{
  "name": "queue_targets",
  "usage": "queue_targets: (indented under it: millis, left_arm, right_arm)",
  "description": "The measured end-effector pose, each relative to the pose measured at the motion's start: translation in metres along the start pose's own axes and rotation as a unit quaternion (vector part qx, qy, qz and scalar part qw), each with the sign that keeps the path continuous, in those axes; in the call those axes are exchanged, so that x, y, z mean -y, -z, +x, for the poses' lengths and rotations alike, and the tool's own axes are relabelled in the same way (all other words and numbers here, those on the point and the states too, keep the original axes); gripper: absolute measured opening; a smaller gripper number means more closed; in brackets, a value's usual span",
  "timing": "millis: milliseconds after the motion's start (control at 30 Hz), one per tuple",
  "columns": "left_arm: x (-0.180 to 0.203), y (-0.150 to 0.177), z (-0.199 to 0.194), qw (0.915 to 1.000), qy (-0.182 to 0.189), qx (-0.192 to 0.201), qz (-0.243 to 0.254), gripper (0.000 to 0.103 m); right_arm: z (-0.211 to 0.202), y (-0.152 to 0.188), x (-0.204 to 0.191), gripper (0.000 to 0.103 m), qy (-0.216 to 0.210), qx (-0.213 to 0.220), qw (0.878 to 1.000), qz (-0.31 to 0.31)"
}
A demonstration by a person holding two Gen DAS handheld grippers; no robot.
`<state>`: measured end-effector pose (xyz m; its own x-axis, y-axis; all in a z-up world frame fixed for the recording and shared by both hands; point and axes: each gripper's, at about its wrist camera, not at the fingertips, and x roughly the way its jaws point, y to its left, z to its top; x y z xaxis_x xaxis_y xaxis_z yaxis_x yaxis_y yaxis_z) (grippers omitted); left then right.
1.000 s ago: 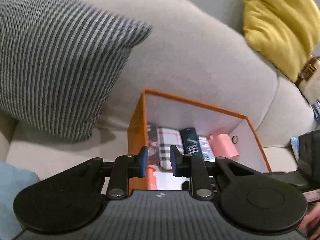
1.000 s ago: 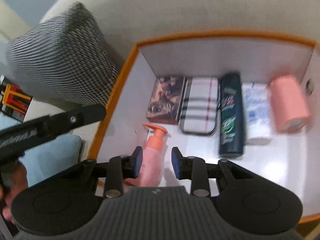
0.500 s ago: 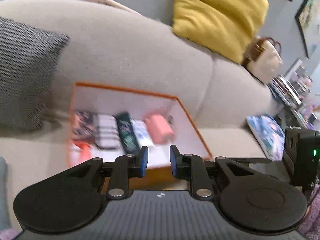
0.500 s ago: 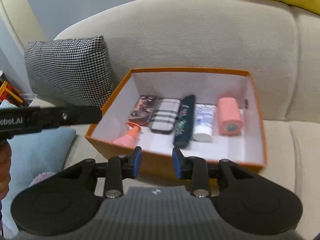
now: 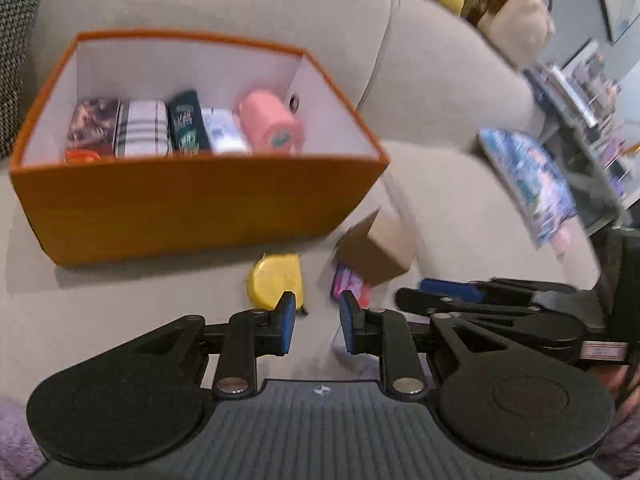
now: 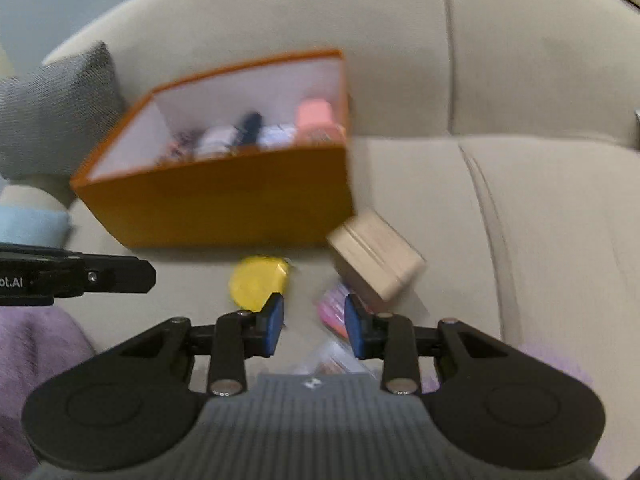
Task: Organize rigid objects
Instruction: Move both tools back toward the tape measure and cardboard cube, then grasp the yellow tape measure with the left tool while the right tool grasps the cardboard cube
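Left gripper [image 5: 317, 322]: held part open, empty, above the sofa [image 5: 460, 120].
Right gripper [image 6: 313, 326]: part open, empty.
Yellow disc [image 5: 274, 280]: on the seat, just beyond both grippers.
Brown box [image 5: 378, 250]: tilted, beside the orange bin [image 5: 192, 208].
Bin: five items are lined up inside.

You had a beige sofa seat [image 5: 120, 312] carrying everything. On it, toward the backrest, sat an orange box [image 5: 192, 208], and a checked cushion [image 6: 52, 128] leaned in the corner beside the box's far end. In front of the box, toward the seat's front edge, lay a yellow disc-shaped object [image 5: 274, 282], a tilted tan carton [image 5: 376, 250] and, partly under that carton, a pink packet [image 5: 348, 286]. A blue patterned item [image 5: 532, 184] rested at the seat's other end.
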<state>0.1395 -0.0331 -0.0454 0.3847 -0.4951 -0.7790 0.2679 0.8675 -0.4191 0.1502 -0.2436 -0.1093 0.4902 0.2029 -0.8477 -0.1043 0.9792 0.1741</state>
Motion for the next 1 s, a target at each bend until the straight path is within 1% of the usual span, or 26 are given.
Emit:
queue_targets:
  millis: [33,67,100,167,200,233,300,400,500,600,667,767,867,967,1000]
  left_arm:
    - [0.000,0.002,0.006,1.0000,-0.003,-0.007,-0.001,0.026]
    - [0.000,0.005,0.012,0.9998,-0.007,-0.017,-0.005,0.027]
    - [-0.001,0.006,0.018,0.9996,-0.011,-0.025,-0.008,0.030]
    - [0.001,0.006,0.026,0.9992,-0.025,-0.031,-0.004,0.039]
    - [0.002,0.005,0.029,0.9989,-0.036,-0.031,0.001,0.046]
    - [0.003,0.003,0.032,0.9984,-0.045,-0.033,0.005,0.052]
    - [0.004,-0.001,0.039,0.9975,-0.060,-0.037,0.012,0.056]
    - [0.002,-0.009,0.052,0.9966,-0.066,-0.048,0.007,0.061]
    - [-0.005,-0.015,0.068,0.9958,-0.069,-0.059,-0.012,0.061]
    - [-0.009,-0.019,0.084,0.9944,-0.073,-0.074,-0.018,0.061]
    - [-0.009,-0.019,0.092,0.9935,-0.078,-0.082,-0.014,0.061]
    - [-0.005,-0.020,0.102,0.9917,-0.094,-0.089,-0.001,0.067]
    - [-0.001,-0.018,0.111,0.9893,-0.107,-0.097,0.018,0.067]
    - [0.001,-0.016,0.117,0.9874,-0.115,-0.105,0.029,0.065]
    - [0.001,-0.015,0.118,0.9872,-0.116,-0.105,0.033,0.059]
  right_arm:
    - [0.002,0.004,0.004,0.036,0.005,-0.002,1.000,0.003]
    - [0.003,0.006,0.007,0.040,0.006,-0.004,1.000,0.008]
    - [0.003,0.007,0.010,0.043,0.004,-0.004,1.000,0.013]
    - [0.005,0.006,0.014,0.045,0.003,-0.001,1.000,0.016]
    - [0.006,0.004,0.015,0.051,0.005,0.001,1.000,0.013]
    - [0.006,0.002,0.016,0.052,0.009,0.004,1.000,0.006]
    - [0.012,-0.003,0.014,0.052,0.015,0.007,1.000,-0.006]
    - [0.021,-0.017,0.019,0.056,0.016,0.008,1.000,-0.020]
    - [0.024,-0.029,0.023,0.057,0.029,0.020,0.999,-0.038]
    - [0.029,-0.039,0.029,0.057,0.010,0.019,0.999,-0.034]
    - [0.035,-0.042,0.028,0.057,-0.002,0.006,0.999,-0.047]
    - [0.046,-0.044,0.022,0.058,-0.004,-0.008,0.997,-0.073]
    - [0.053,-0.047,0.023,0.059,-0.003,-0.016,0.996,-0.082]
    - [0.059,-0.052,0.025,0.059,-0.014,-0.023,0.996,-0.084]
    - [0.059,-0.053,0.026,0.059,-0.017,-0.025,0.996,-0.085]
